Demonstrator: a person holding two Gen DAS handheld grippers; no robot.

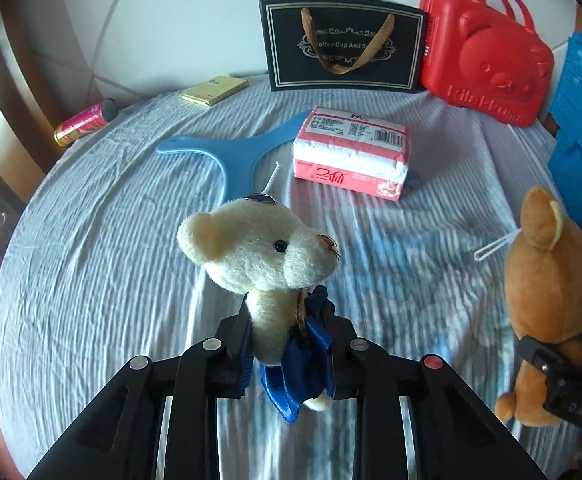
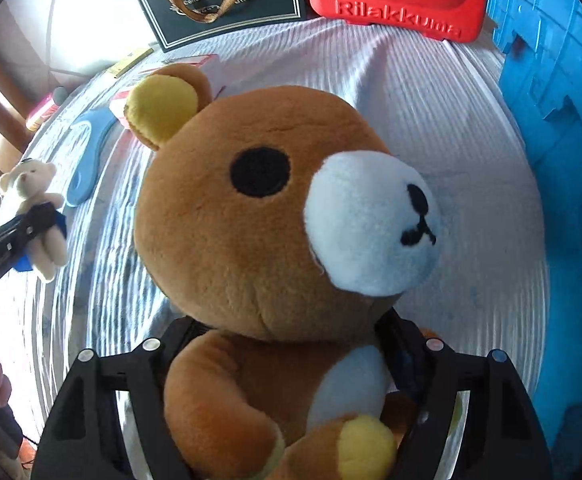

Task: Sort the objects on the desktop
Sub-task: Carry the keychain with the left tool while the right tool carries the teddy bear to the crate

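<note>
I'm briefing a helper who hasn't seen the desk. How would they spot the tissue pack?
Find the black gift bag standing at the back of the striped cloth. Just before it lies the tissue pack, beside the blue hanger: the only pink-and-white wrapped block with a barcode.

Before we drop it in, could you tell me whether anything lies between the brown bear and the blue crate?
Nothing visible does: the right gripper holds the brown bear, and only bare cloth lies between it and the blue crate.
</note>
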